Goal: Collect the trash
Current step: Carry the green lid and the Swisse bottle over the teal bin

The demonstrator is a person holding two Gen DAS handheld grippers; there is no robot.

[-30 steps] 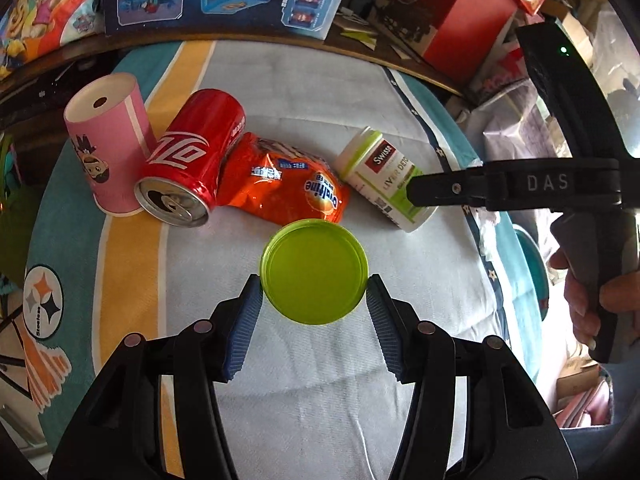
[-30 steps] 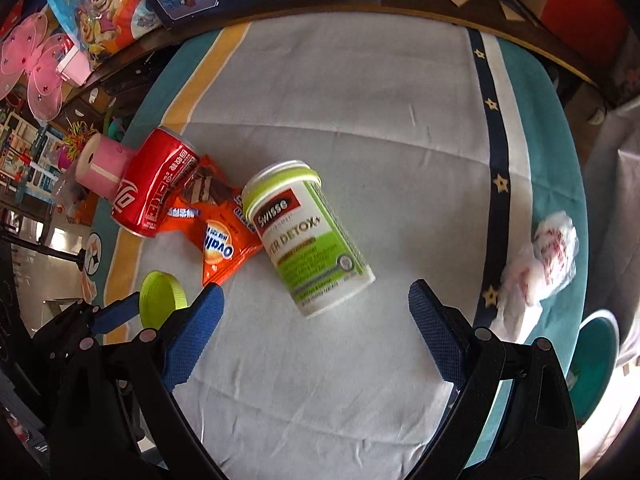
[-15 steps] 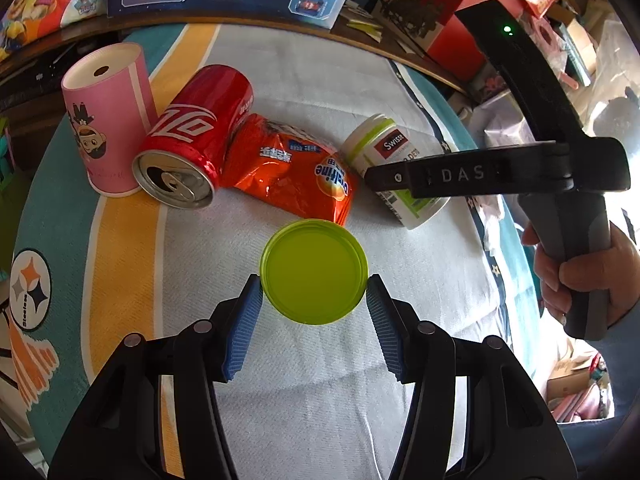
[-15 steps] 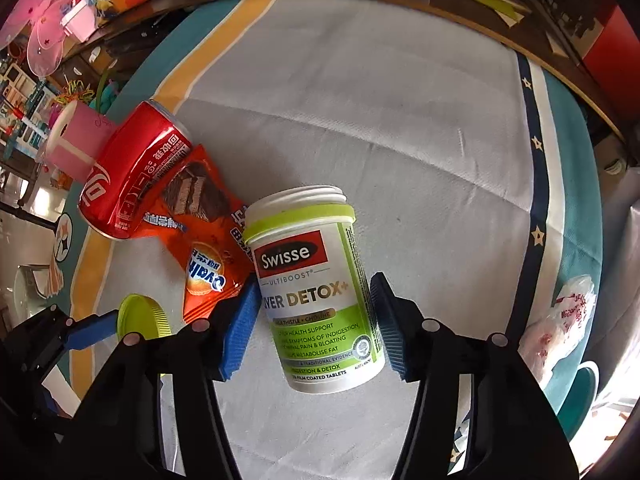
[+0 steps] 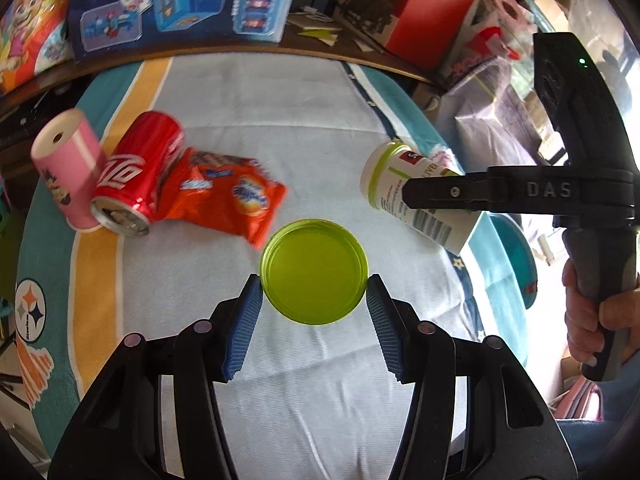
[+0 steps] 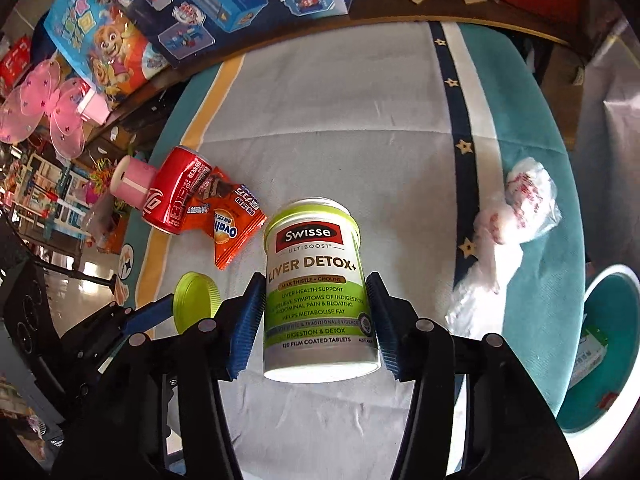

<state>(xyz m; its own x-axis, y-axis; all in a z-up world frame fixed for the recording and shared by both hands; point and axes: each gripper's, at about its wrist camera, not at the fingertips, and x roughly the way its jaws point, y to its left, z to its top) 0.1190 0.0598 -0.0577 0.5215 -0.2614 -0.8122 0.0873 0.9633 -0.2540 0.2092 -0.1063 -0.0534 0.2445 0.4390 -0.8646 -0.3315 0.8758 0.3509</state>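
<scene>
Since a second ago, right gripper (image 6: 316,312) went from wide open over the bottle (image 6: 318,292) to closing on it, pads against its sides; bottle now up off the cloth.

Left gripper (image 5: 314,304) clenched on the green lid (image 5: 313,271), as before, lid clear of the table. Two pieces in hand, none binned yet by my reckoning. Bottle label reads "Swisse Ultiboost Liver Detox+", "120 film coated tablets". Teal bin (image 6: 608,344) sits low at my right, something already inside it, cannot tell what. Left on the tablecloth (image 6: 360,152): orange wrapper (image 5: 232,196), partly legible "Oval…", likely Ovaltine; red cola can (image 5: 138,178) lying on its side just beside it; pink cup (image 5: 66,172) touching the can; crumpled plastic bag (image 6: 520,212) at the right edge. Far back: cartoon-dog toy boxes (image 5: 180,0).
</scene>
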